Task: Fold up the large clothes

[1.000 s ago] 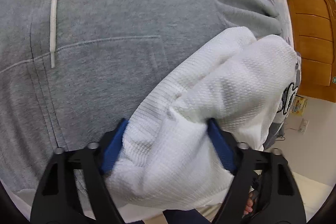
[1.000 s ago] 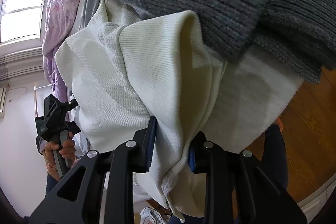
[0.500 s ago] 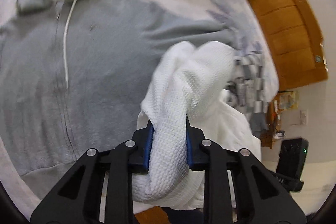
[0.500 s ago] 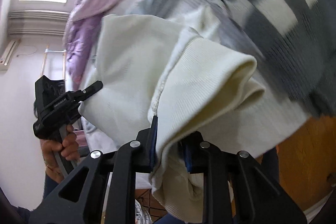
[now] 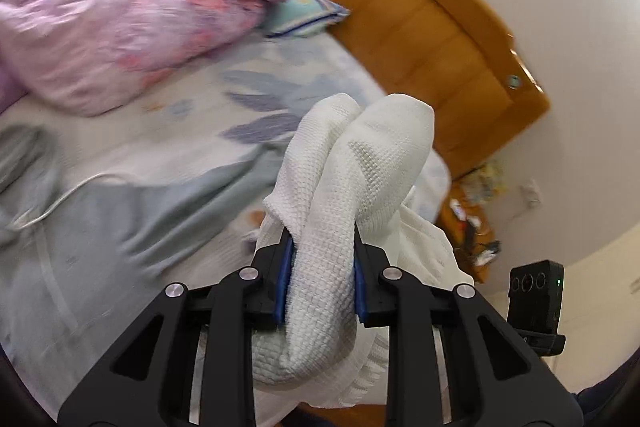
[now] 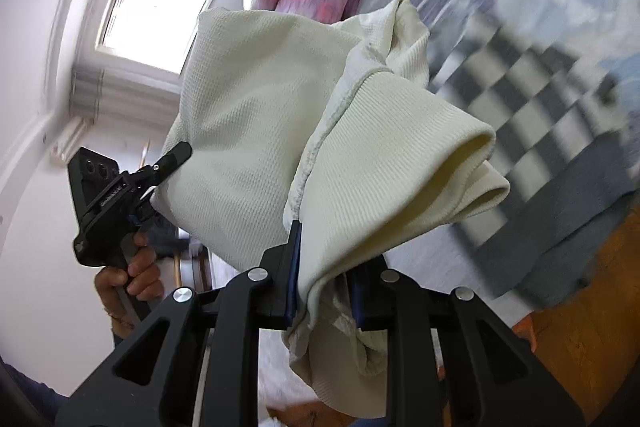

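Observation:
A white waffle-knit garment point(image 5: 352, 183) hangs in the air above the bed, held at two places. My left gripper point(image 5: 320, 277) is shut on a bunched fold of it, the blue pads pressing both sides. In the right wrist view my right gripper point(image 6: 324, 285) is shut on the same white garment point(image 6: 256, 107) near its ribbed hem point(image 6: 404, 155). The left gripper point(image 6: 132, 201) shows there too, at the left, held by a person's hand point(image 6: 134, 275) and gripping the cloth's far edge. The cloth stretches between both grippers.
A grey hooded sweatshirt point(image 5: 104, 223) with a white drawstring lies on the floral bed sheet point(image 5: 256, 83). A pink-purple quilt point(image 5: 120, 27) is heaped at the bed's head, by a wooden headboard point(image 5: 420, 27). A grey checked sweater point(image 6: 532, 95) lies on the bed; a window point(image 6: 156, 15) is behind.
Both grippers rose with the white garment, lifting it off the grey hoodie and the checked sweater. The left jaws closed from wide around the cloth to tight on a fold.

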Available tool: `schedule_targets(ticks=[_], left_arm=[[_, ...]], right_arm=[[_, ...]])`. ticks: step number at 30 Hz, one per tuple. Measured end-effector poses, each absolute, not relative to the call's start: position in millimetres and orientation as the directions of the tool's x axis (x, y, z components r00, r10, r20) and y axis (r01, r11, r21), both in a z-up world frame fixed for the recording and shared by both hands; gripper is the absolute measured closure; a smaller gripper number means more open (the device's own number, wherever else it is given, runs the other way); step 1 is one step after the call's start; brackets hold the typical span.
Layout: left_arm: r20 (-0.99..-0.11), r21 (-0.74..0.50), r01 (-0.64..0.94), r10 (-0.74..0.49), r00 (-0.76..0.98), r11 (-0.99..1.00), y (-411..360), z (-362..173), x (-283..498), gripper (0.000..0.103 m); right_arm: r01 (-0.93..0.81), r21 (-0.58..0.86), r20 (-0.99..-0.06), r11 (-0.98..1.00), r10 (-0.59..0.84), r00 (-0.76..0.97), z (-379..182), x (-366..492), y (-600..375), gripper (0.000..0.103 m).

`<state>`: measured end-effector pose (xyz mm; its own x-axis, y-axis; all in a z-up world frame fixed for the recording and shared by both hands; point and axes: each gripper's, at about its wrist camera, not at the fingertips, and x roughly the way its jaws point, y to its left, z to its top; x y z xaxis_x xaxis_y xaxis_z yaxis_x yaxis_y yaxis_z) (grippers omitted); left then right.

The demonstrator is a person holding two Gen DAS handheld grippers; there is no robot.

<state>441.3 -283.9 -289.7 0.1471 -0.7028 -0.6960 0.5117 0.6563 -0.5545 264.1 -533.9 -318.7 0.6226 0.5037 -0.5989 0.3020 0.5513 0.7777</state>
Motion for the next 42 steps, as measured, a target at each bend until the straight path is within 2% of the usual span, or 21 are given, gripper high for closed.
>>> schedule_targets(ticks=[4, 7, 10, 12, 14, 18, 19, 20, 21, 23, 26, 30, 33, 38, 39, 40, 42], left_arm=[[-0.690, -0.622, 0.499, -0.723, 0.014, 0.603, -355, -339, 465, 0.078], [-0.737, -0.620, 0.443, -0.674, -0.045, 0.648, -395, -404, 483, 0.078], [-0.838, -0.520, 0.390, -0.542, -0.061, 0.760, -422, -475, 497, 0.075], [-0.879, -0.444, 0.373, -0.476, -0.008, 0.814, -425, -496, 504, 0.067], [-0.872, -0.467, 0.353, -0.489, -0.032, 0.811, -423, -500, 509, 0.065], [-0.867, -0.483, 0.327, -0.496, -0.049, 0.812, -411, -485, 510, 0.054], [-0.863, -0.484, 0.319, -0.505, -0.019, 0.815, -403, -476, 508, 0.051], [-0.850, -0.493, 0.304, -0.526, 0.032, 0.815, -390, -461, 504, 0.036], [-0.839, -0.498, 0.274, -0.537, 0.088, 0.823, -374, -445, 499, 0.032], [-0.818, -0.522, 0.248, -0.561, 0.125, 0.816, -354, -428, 488, 0.032], [-0.797, -0.557, 0.237, -0.593, 0.117, 0.796, -344, -417, 466, 0.032], [-0.828, -0.539, 0.222, -0.559, 0.037, 0.813, -364, -450, 447, 0.038], [-0.853, -0.502, 0.203, -0.520, 0.043, 0.841, -377, -480, 450, 0.039], [-0.879, -0.457, 0.236, -0.477, 0.029, 0.857, -389, -492, 460, 0.039], [-0.889, -0.434, 0.263, -0.457, 0.030, 0.862, -394, -493, 460, 0.039], [-0.895, -0.421, 0.277, -0.445, 0.030, 0.864, -395, -495, 460, 0.039], [-0.896, -0.422, 0.274, -0.444, 0.024, 0.864, -395, -502, 465, 0.039]], right_arm=[[0.420, 0.740, -0.659, 0.526, 0.436, 0.613, -341, 256, -575, 0.084], [0.507, 0.682, -0.727, 0.528, 0.413, 0.549, -383, 258, -596, 0.084], [0.617, 0.544, -0.839, 0.569, 0.379, 0.390, -446, 262, -607, 0.082], [0.667, 0.461, -0.886, 0.585, 0.353, 0.301, -482, 257, -609, 0.079], [0.664, 0.431, -0.899, 0.611, 0.352, 0.260, -498, 250, -611, 0.076], [0.609, 0.395, -0.918, 0.688, 0.311, 0.245, -480, 245, -604, 0.074], [0.582, 0.373, -0.928, 0.723, 0.296, 0.227, -469, 243, -602, 0.074], [0.562, 0.345, -0.938, 0.751, 0.269, 0.217, -460, 241, -602, 0.074], [0.530, 0.310, -0.950, 0.789, 0.235, 0.206, -448, 238, -606, 0.074], [0.452, 0.222, -0.970, 0.864, 0.149, 0.190, -424, 244, -598, 0.073], [0.332, 0.206, -0.958, 0.920, 0.120, 0.262, -398, 260, -586, 0.068], [0.233, 0.255, -0.923, 0.938, 0.164, 0.349, -394, 321, -577, 0.067], [0.194, 0.276, -0.886, 0.941, 0.172, 0.430, -396, 376, -575, 0.067], [0.172, 0.376, -0.848, 0.910, 0.263, 0.460, -425, 454, -582, 0.072], [0.173, 0.343, -0.867, 0.923, 0.240, 0.438, -437, 468, -580, 0.074], [0.195, 0.268, -0.898, 0.944, 0.172, 0.404, -454, 478, -582, 0.081], [0.249, 0.260, -0.921, 0.933, 0.162, 0.355, -483, 479, -595, 0.081]])
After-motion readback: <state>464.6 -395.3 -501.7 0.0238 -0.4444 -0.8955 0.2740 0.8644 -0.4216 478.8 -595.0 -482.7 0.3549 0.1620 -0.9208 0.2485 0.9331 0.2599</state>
